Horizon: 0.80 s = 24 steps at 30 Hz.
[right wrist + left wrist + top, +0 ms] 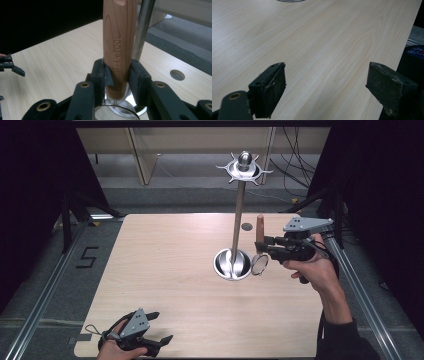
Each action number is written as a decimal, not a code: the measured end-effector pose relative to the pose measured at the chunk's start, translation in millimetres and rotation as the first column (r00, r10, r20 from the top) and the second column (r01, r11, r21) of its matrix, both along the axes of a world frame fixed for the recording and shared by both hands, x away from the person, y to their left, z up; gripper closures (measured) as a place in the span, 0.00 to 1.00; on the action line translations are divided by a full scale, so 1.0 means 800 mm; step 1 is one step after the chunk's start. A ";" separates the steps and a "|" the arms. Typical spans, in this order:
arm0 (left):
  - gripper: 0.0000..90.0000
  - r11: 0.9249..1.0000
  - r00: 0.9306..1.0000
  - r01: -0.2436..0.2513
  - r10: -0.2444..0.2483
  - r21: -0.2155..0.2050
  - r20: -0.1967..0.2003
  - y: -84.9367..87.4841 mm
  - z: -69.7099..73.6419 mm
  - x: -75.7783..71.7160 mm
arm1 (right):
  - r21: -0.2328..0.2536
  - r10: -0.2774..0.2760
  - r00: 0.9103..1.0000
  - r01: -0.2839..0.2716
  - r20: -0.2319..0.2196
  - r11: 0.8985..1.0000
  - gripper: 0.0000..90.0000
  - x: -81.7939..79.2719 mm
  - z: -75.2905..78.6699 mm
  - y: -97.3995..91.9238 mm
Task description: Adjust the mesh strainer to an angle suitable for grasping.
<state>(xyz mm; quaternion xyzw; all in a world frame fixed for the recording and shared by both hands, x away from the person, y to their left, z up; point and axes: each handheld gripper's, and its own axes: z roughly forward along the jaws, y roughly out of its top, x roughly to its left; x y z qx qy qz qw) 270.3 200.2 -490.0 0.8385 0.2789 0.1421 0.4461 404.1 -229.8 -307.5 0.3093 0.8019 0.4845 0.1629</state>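
At the near left corner of the one wooden table (165,270), the left gripper (159,327) rests low in the person's left hand (112,351), jaws spread wide with bare tabletop between them. The left gripper view confirms this: its two black pads (270,90) stand well apart over pale wood grain, nothing between them, and a sliver of the stand's round base (290,0) shows at the far edge.

Farther back, on the right side, the right hand (315,267) carries the right gripper (261,246), clamped on the wooden handle (259,226) of a small mesh strainer (259,264). The handle points upward and the round sieve hangs below the jaws, just right of the stand's base and lifted off the table.

There is one strainer, one stand, two grippers. The stand is a shiny round base (233,265) near the table's middle with a single steel pole (238,215) rising to a spiked hook crown (244,168) topped by a knob.

The right gripper view shows what the high view cannot: raised lettering along the handle (120,45), the jaws pressed on both its sides, the mesh rim (117,112) directly beneath, and the pole (143,27) just behind the handle. It also catches the left gripper (11,66) far off at the left edge. One round hole (177,74) sits in the tabletop beyond, also seen from above (246,226).
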 end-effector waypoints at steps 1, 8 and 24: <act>0.17 1.000 1.000 0.000 0.000 -0.001 0.000 0.000 0.000 0.000 | -0.006 0.006 1.000 -0.006 0.017 1.000 0.76 0.003 0.003 0.000; 0.17 1.000 1.000 0.003 -0.003 0.002 -0.003 0.000 0.000 0.000 | -0.006 0.004 0.999 -0.004 0.039 1.000 0.76 0.006 0.026 0.008; 0.17 1.000 1.000 0.005 -0.005 0.000 -0.005 0.001 0.000 0.000 | 0.033 -0.033 0.997 0.031 0.075 0.999 0.76 0.019 0.068 0.012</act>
